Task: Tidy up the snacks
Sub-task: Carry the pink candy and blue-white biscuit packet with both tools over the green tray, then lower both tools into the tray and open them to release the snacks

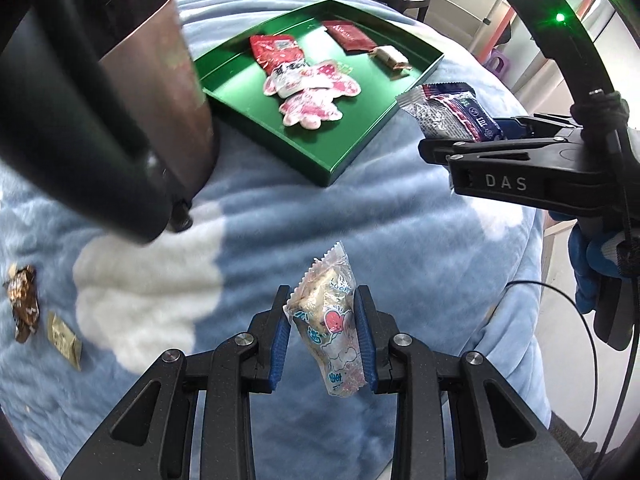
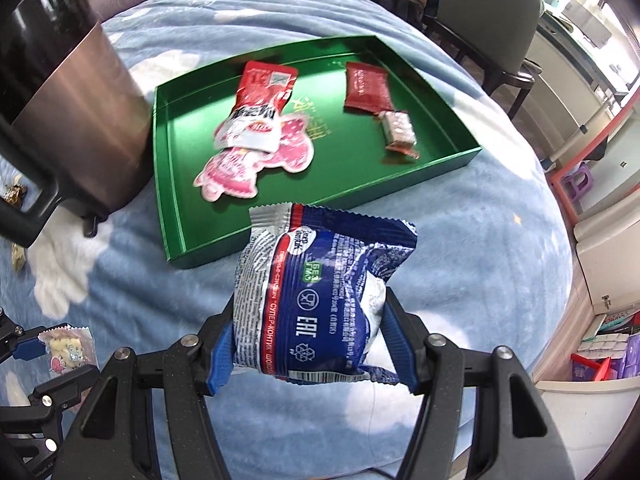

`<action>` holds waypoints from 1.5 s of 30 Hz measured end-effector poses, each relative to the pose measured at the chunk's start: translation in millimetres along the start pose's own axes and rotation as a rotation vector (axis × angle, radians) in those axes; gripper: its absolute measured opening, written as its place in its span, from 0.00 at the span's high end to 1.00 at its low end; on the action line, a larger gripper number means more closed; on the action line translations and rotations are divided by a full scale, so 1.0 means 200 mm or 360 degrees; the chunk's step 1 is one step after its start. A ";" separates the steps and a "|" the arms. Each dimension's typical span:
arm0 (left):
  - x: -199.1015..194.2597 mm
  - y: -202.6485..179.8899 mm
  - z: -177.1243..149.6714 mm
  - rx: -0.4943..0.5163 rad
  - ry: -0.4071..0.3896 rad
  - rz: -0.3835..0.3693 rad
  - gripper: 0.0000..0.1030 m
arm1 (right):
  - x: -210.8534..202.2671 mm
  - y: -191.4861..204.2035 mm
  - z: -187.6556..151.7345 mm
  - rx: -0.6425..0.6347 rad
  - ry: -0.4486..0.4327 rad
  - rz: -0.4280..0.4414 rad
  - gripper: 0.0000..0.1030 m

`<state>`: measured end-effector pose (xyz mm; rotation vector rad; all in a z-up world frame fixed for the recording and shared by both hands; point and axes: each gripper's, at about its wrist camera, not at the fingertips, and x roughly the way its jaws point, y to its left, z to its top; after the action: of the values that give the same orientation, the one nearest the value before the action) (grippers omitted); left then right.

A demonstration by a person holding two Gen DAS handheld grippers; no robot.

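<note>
Your left gripper [image 1: 322,336] has matte black, speckled plastic linkage arms, each jointed with round silver screw heads, and ribbed blue pads [image 1: 280,344] lining the fingers. Your right gripper [image 2: 316,344] is of the same build: black arms, silver screws, blue ribbed pads [image 2: 396,340]. From the left wrist view, its side carries the white lettering "DAS", a curved black bracket above it shows a lit green lamp, and thin black cables trail off it. Your right hand [image 1: 600,264] wears a blue and white glove.
</note>
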<state>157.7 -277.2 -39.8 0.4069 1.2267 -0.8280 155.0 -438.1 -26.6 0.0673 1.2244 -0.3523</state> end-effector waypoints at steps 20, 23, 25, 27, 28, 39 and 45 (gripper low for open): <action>0.05 0.02 0.51 -0.0139 -0.0180 0.0075 0.75 | 0.03 -0.23 0.49 -0.0042 -0.0321 -0.0099 0.00; 0.07 0.03 0.56 -0.0168 -0.0188 0.0095 0.74 | 0.06 -0.23 0.55 -0.0066 -0.0332 -0.0093 0.00; 0.09 0.05 0.59 -0.0189 -0.0197 0.0109 0.74 | 0.08 -0.23 0.58 -0.0084 -0.0337 -0.0093 0.00; 0.11 0.06 0.63 -0.0213 -0.0203 0.0132 0.74 | 0.11 -0.23 0.61 -0.0095 -0.0340 -0.0093 0.00; 0.12 0.07 0.65 -0.0229 -0.0205 0.0137 0.74 | 0.12 -0.24 0.62 -0.0095 -0.0340 -0.0091 0.00; 0.25 0.10 0.81 -0.0280 -0.0238 0.0217 0.74 | 0.28 -0.27 0.72 -0.0121 -0.0320 -0.0092 0.00; 0.32 0.12 0.84 -0.0293 -0.0210 0.0259 0.74 | 0.37 -0.29 0.74 -0.0118 -0.0288 -0.0078 0.00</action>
<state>293.5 -398.2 -50.3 0.2936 1.1205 -0.5875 293.4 -544.6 -37.3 -0.0571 1.0602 -0.3476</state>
